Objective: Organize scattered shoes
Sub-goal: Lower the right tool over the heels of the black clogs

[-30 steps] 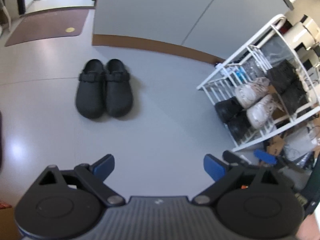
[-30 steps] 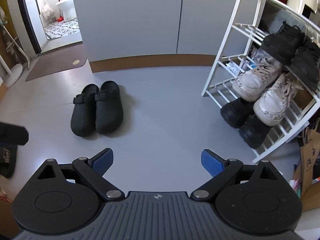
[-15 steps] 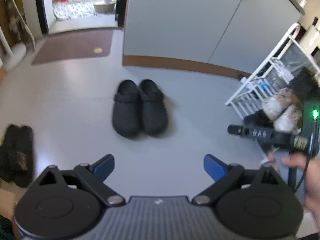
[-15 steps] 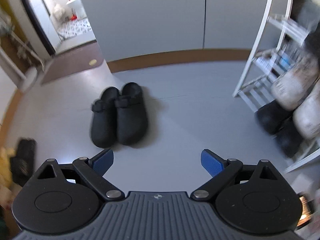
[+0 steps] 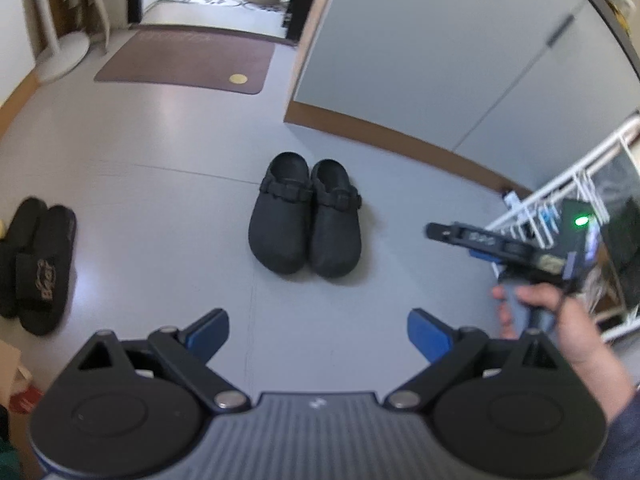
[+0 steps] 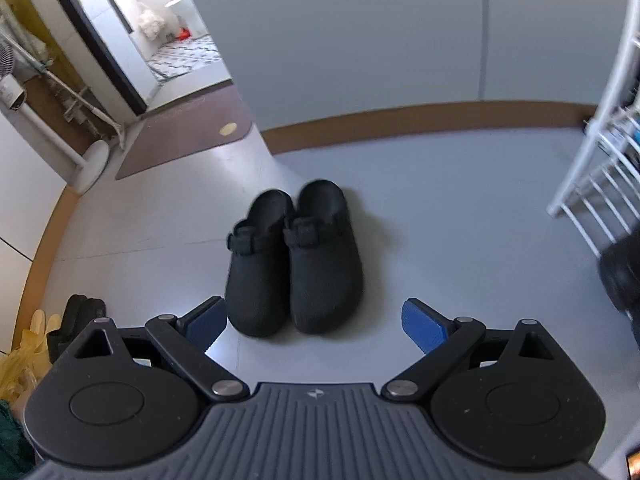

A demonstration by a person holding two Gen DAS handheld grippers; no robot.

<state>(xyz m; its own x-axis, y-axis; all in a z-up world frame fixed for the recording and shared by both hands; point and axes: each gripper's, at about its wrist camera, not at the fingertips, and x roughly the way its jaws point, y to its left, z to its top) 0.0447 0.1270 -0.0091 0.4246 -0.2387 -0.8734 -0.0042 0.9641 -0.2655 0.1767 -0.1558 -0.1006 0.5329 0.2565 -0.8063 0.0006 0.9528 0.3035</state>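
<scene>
Grey vinyl floor (image 6: pixel 460 220) carries a white wire shoe rack (image 6: pixel 592 168) at the right and, mid-floor, a neat pair of black moulded clogs (image 6: pixel 296 256) side by side, with black slides (image 5: pixel 36 264) far left. Both the left gripper (image 5: pixel 318 330) and right gripper (image 6: pixel 314 318) hover spread and empty; the clogs look light, stiff-walled and slightly grippy, so I'd pinch each at the heel rim or strap.

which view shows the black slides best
The left wrist view: the black slides lie whole on the floor at the far left, side by side, with a logo on the strap. In the right wrist view only their dark ends show at the lower left, cut off by the gripper body.
</scene>
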